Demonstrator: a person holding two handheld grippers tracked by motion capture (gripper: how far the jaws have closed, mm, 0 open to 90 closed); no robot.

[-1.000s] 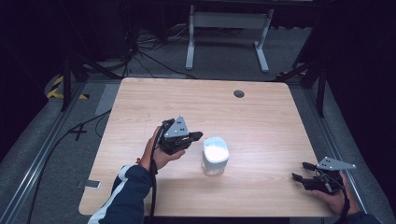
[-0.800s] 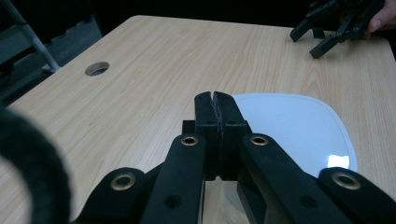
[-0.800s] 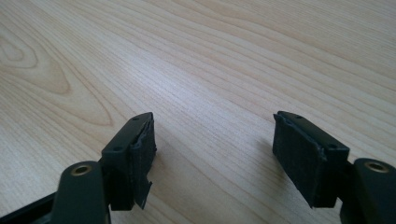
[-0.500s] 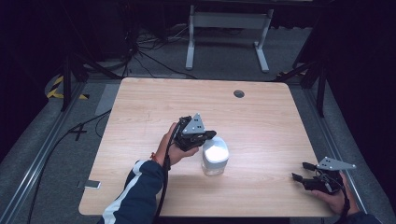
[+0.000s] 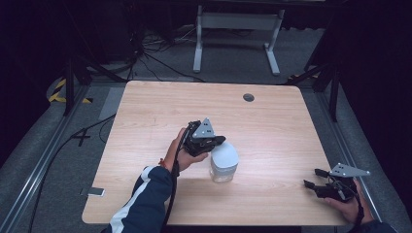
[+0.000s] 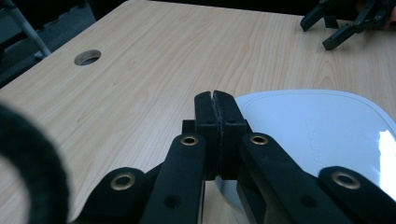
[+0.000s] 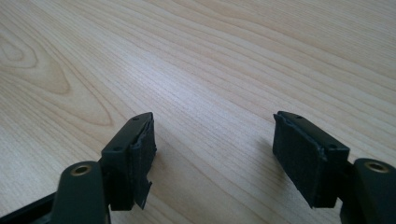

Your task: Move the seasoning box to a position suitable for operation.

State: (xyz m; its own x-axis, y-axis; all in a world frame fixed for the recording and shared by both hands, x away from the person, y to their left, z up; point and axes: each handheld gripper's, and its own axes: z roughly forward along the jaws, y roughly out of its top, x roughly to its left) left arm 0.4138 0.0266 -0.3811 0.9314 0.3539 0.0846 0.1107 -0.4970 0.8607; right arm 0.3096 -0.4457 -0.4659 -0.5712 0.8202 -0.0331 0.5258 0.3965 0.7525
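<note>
Holding my left gripper (image 5: 217,141) with its jaws squeezed tight together and nothing between them, I had it right by the top of the white-lidded jar (image 5: 224,162), near the middle of the high view. In the left gripper view the lid (image 6: 322,130) sat at the lower right. I think I was about to push or press on it. Next I needed to go slowly so the jar did not tip. My right gripper (image 5: 315,177) rested wide apart and empty at the lower right, on the table (image 5: 145,121).
</note>
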